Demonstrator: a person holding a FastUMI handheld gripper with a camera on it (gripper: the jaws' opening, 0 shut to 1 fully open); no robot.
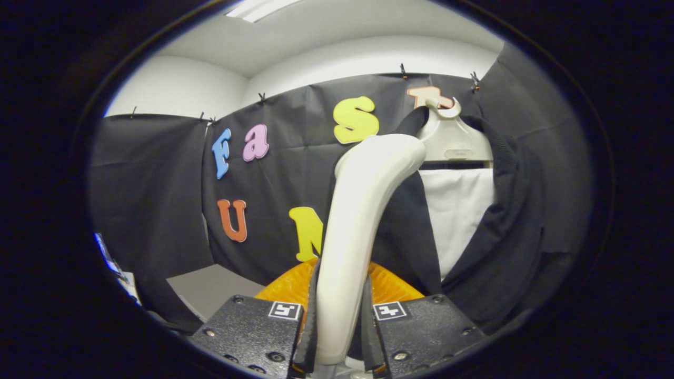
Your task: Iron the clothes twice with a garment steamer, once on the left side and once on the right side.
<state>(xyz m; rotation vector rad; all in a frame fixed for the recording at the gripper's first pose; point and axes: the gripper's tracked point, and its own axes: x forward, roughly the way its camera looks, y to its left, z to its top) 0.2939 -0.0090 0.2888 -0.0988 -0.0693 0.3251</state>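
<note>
Tool-mounted [339, 321] fisheye, facing forward, close

White walls [179, 87], ceiling light [258, 8]

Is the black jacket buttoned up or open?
Open. The black jacket hangs on its hanger with front edges apart, white cloth between. Gripper jaws clamp the steamer.

No legible text; only square black-and-white markers [285, 310] atop each finger of the gripper [340, 321].
</note>
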